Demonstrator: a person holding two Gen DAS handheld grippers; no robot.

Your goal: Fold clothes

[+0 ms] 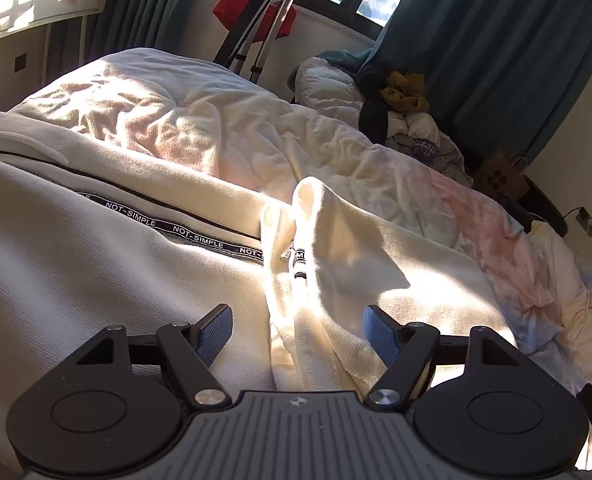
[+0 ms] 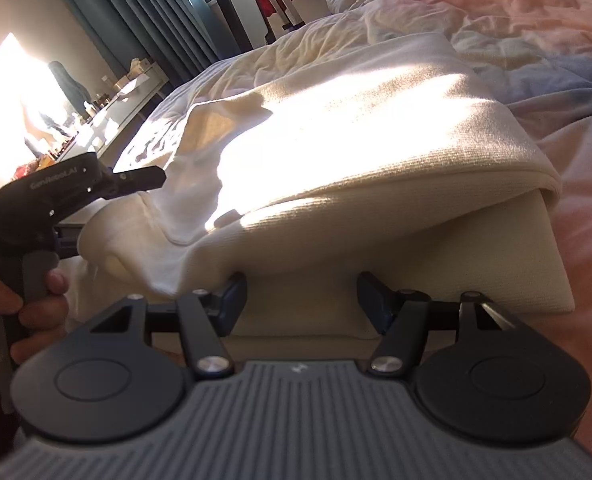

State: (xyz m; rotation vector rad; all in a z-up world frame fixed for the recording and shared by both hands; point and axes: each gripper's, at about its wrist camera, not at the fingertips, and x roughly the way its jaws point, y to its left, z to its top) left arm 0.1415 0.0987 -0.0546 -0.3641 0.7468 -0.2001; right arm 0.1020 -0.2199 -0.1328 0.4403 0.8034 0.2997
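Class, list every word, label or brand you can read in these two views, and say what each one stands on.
"NOT-SIMPLE", repeated: black tape along the cream garment.
"GenRobot.AI": side of the left gripper, slightly blurred.
"WAN…": purple patch in the clothes pile; remainder unreadable.
Zipper tag: lettering too small to read.

Cream garment (image 1: 96,264), pastel pink-blue bedding (image 1: 496,232)

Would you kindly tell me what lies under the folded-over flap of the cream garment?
Under the folded flap shows another layer of the same cream garment, resting on the pastel bedcover. Deeper under the fold is shadowed and covered, so nothing more can be told.
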